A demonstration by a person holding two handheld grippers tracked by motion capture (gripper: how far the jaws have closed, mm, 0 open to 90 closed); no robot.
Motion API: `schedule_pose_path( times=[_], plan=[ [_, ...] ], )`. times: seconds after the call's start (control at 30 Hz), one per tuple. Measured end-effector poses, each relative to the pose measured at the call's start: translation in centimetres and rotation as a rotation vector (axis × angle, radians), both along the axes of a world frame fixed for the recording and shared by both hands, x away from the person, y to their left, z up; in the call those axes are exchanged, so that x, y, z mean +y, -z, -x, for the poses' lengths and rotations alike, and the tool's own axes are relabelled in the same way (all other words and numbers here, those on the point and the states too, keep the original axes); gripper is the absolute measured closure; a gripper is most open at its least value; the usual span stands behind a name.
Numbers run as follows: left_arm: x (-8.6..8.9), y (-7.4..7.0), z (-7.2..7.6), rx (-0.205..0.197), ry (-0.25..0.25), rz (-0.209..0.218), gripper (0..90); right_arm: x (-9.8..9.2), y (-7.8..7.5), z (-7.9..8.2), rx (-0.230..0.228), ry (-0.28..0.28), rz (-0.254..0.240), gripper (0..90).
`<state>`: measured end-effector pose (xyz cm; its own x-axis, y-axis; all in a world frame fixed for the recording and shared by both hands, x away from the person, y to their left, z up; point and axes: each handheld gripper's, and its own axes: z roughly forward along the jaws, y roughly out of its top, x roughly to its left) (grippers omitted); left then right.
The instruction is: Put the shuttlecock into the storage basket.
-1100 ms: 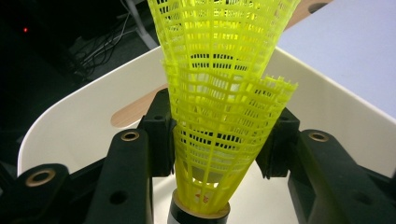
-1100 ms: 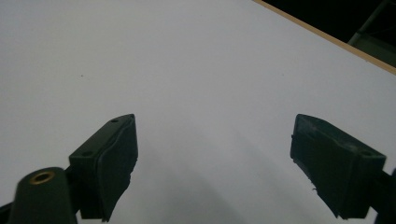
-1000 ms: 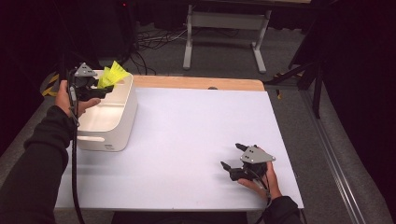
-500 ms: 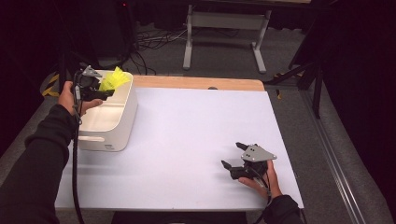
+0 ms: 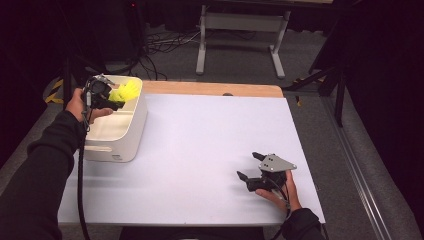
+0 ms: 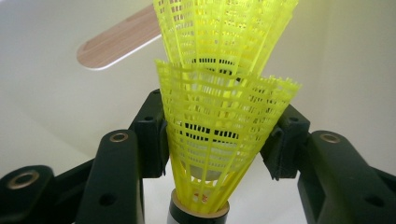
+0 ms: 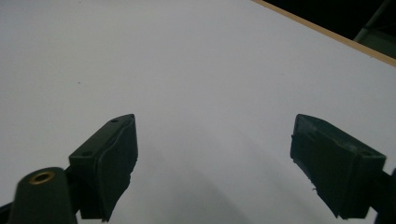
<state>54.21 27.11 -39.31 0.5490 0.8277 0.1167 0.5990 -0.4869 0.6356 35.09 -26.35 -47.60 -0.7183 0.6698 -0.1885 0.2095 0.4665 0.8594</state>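
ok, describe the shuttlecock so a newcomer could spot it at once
Find the white bin at the table's left edge. Over its far end, the left tool has a shuttlecock between its jaws. It is the one bright yellow thing there, a mesh cone.

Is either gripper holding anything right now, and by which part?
The left gripper, its jaws just opening, has two nested yellow shuttlecocks between them at the lower skirt, over the white bin; contact looks nearly lost. The right gripper holds nothing.
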Motion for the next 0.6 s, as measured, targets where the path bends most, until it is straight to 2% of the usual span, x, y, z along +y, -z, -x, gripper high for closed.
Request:
schedule_pose_path(
  times=[0.03,0.17,0.3,0.33,0.4,0.43,0.6],
  plan=[
    [0.0,0.1,-0.1,0.010,0.002,0.007,49.9,0.0,0.0,0.0,-0.002,-0.001,0.002,16.1],
    [-0.3,0.4,-0.2,0.042,0.013,-0.024,46.8,0.0,0.0,0.0,0.000,0.000,0.001,16.1],
    [-0.7,0.6,-0.3,0.073,0.045,-0.022,38.7,0.0,0.0,0.0,0.004,0.003,-0.002,16.1],
    [-0.9,0.7,-0.3,0.076,0.046,-0.033,38.7,0.1,0.0,0.0,0.004,0.002,-0.003,16.1],
    [-1.0,0.9,-0.4,0.102,0.049,-0.041,29.6,0.1,0.1,0.0,0.005,0.001,0.001,16.1],
    [-1.1,0.9,-0.4,0.111,0.057,-0.056,29.3,0.1,0.1,0.0,0.005,0.001,0.001,16.1],
    [-1.4,0.7,-0.3,0.109,0.082,-0.100,24.1,0.2,0.0,0.1,0.001,-0.002,0.005,16.0]
  ],
)
